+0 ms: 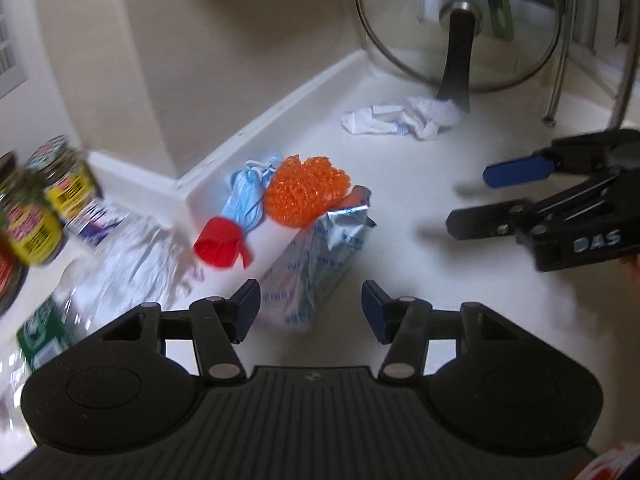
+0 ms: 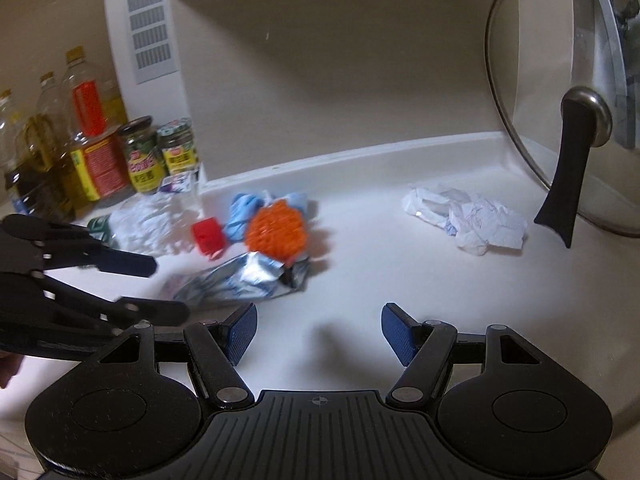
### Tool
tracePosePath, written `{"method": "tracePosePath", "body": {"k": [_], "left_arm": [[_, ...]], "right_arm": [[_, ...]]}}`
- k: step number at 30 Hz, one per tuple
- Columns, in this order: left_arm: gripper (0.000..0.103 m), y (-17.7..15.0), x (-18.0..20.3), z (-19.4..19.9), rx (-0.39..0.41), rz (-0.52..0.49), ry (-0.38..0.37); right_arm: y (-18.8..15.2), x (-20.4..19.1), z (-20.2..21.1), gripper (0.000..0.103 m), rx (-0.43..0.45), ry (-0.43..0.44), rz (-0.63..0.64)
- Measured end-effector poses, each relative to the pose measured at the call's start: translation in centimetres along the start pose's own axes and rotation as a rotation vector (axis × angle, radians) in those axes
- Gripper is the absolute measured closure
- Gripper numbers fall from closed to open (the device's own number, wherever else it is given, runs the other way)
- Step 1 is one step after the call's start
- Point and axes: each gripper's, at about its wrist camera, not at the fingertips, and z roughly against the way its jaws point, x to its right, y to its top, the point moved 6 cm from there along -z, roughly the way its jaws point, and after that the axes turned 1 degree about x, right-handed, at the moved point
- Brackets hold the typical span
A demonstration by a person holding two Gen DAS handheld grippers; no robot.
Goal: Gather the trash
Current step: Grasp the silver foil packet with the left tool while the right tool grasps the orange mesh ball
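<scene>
Our left gripper [image 1: 311, 312] hangs over the white desk [image 1: 400, 200] with its jaws about half apart and nothing between them; our right gripper [image 2: 316, 334] stands somewhat wider and is just as empty. In the left wrist view the trash heap sits just beyond the fingertips, from about eleven to twelve o'clock: a crumpled silver foil wrapper [image 1: 320, 248] nearest, an orange mesh ball [image 1: 306, 192] resting on its far end, a bundle of blue gloves or masks [image 1: 248, 192] beside the ball, and a red cap [image 1: 220, 246] at ten o'clock on the neck of a crushed clear plastic bottle [image 1: 120, 272]. Farther out, at about one o'clock, a wad of white tissue [image 1: 400, 118] lies well apart from the heap, near the black handle of a glass pot lid [image 1: 460, 32] leaning against the wall. From the right wrist view the same heap lies at eleven o'clock and the tissue at one o'clock, with jars and oil bottles [image 2: 100, 148] lined up at ten o'clock; these look like pantry goods, not trash. We judge the collecting barely begun: every piece is loose on the desk, neither gripper has taken anything, and no bin or bag shows. What is left is the whole job, likely the foil wrapper for the left and the tissue for the right.
</scene>
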Motion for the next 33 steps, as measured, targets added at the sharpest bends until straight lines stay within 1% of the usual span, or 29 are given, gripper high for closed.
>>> {"method": "tracePosePath", "body": {"k": [3,8,11,13,16,19,22,26,29,31,33], "left_arm": [[0.051,0.9,-0.1,-2.2,-0.033,-0.039,0.009],[0.05,1.4,-0.2,-4.7,-0.086,-0.091,-0.007],[0.05,1.5,-0.6,-5.0,-0.107,-0.059,-0.031],[0.054,1.3,-0.8,-4.9,-0.122,-0.032,-0.043],[0.061,0.6,-0.7,-3.9,-0.13,-0.035,-0.042],[0.067,-0.8,-1.1,-2.1,-0.141,-0.003,-0.009],[0.067,-2.7,-1.9,0.1,-0.154,0.058,0.032],[0.067,-5.1,-2.9,2.6,-0.165,0.133,0.087],[0.067,-6.3,-3.7,4.0,-0.165,0.179,0.104],[0.065,-6.9,-4.1,4.5,-0.167,0.2,0.116],[0.058,-7.2,-4.5,4.7,-0.159,0.23,0.119]], "right_arm": [[0.7,1.1,-0.9,0.034,0.005,0.01,-0.016],[1.1,2.0,-1.9,0.034,0.004,0.016,-0.039],[1.0,2.1,-2.3,0.034,-0.002,0.019,-0.043],[1.0,2.0,-2.5,0.034,-0.005,0.022,-0.043],[1.3,1.8,-2.9,0.034,-0.003,0.031,-0.046],[2.1,1.3,-3.5,0.034,0.005,0.054,-0.042],[2.9,0.3,-4.6,0.034,0.005,0.101,-0.028],[3.5,-2.1,-6.7,0.034,-0.025,0.178,-0.002],[3.4,-4.3,-8.3,0.034,-0.049,0.237,0.03],[3.0,-5.6,-9.3,0.034,-0.071,0.253,0.061],[2.7,-6.4,-10.3,0.034,-0.077,0.251,0.077]]}}
